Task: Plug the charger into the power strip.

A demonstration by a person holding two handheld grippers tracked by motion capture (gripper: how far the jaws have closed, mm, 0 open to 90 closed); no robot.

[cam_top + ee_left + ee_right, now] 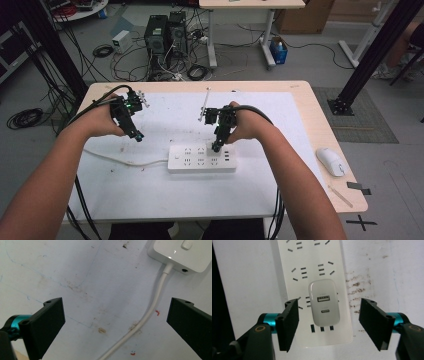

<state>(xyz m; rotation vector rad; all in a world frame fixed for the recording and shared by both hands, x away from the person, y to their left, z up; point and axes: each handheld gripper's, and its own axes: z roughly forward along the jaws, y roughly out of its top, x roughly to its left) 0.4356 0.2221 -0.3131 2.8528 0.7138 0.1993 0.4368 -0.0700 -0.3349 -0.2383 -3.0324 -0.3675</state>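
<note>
The right gripper (329,322) hangs over the near end of the white power strip (294,272), its fingers (289,322) parted on either side of a small white charger (324,302) plugged into the strip. The charger sits between the fingers with a clear gap on both sides, so nothing is gripped. The left gripper (113,327) is off to the side above the white-covered desk (50,272), its fingers (47,322) spread wide and empty; the strip's white cable (150,312) runs across the mat between them. I think the charger has two ports, though the print is too small to read.
</note>
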